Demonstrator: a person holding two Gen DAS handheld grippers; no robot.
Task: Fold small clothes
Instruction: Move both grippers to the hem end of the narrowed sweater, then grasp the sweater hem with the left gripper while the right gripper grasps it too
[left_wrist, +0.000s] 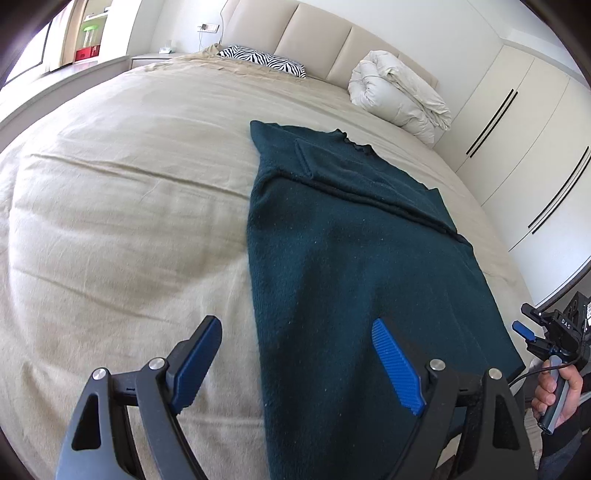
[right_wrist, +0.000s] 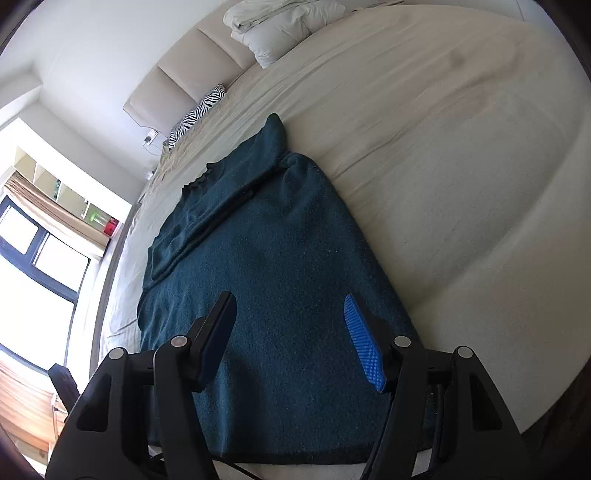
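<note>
A dark teal knit sweater (left_wrist: 332, 240) lies flat on the beige bed (left_wrist: 129, 184), its sleeves folded in across the chest and its collar at the far end. My left gripper (left_wrist: 295, 328) is open and empty, hovering above the sweater's near left edge. My right gripper (right_wrist: 290, 306) is open and empty above the sweater (right_wrist: 273, 266) near its hem. The right gripper also shows in the left wrist view (left_wrist: 532, 332), held in a hand at the sweater's right corner.
A rolled white duvet (left_wrist: 399, 96) and a zebra-print pillow (left_wrist: 266, 61) lie by the padded headboard (left_wrist: 314, 33). White wardrobe doors (left_wrist: 524, 122) stand along the bed's right side. A window (right_wrist: 33, 266) is beyond the far side of the bed.
</note>
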